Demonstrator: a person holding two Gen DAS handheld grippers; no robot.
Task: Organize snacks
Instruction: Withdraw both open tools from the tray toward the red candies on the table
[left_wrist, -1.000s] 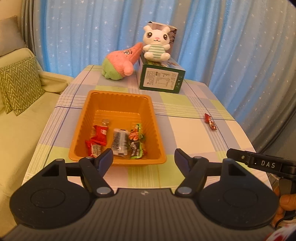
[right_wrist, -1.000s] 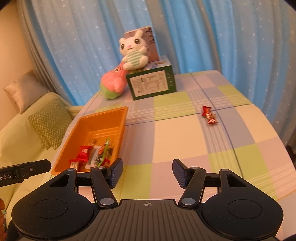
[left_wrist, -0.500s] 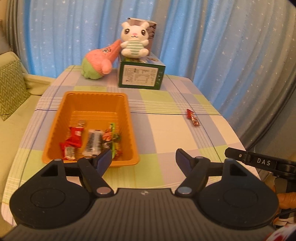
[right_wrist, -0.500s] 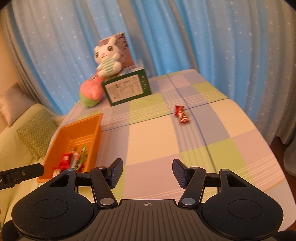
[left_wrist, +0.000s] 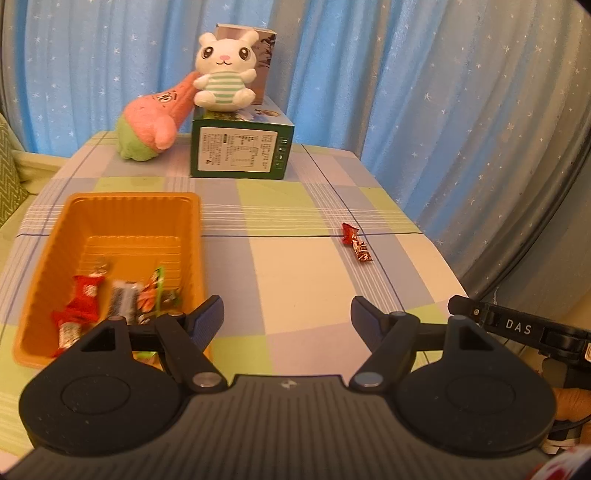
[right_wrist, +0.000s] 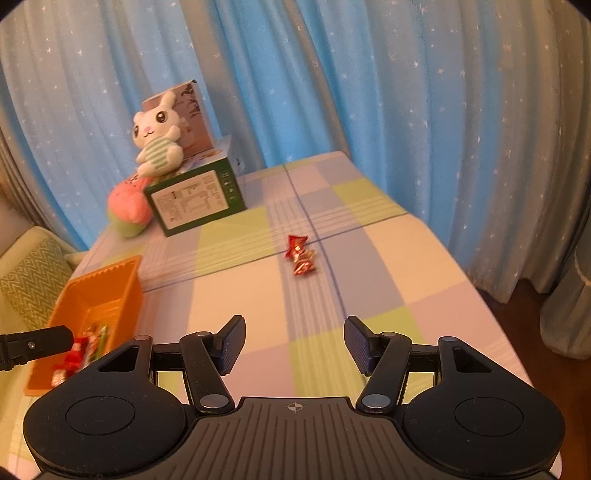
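a checked cloth covers the bench (left_wrist: 280, 273), blue starred curtains (right_wrist: 424, 92) behind. a red snack (right_wrist: 300, 255) lies alone mid-bench, well apart from the orange tray (left_wrist: 44, 266). left gripper (left_wrist: 286, 317) and right gripper (right_wrist: 294, 343) gape empty.

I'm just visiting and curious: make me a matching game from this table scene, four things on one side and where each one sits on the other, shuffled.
Things:
1. white bunny plush
2. red wrapped candy
3. orange tray
4. pink and green plush

Places:
A. alone on the bare tablecloth, outside the tray
B. sitting on top of the green box
C. lying on the table, leaning against the green box's side
D. on the table, holding several wrapped snacks

Pairs: 1-B, 2-A, 3-D, 4-C
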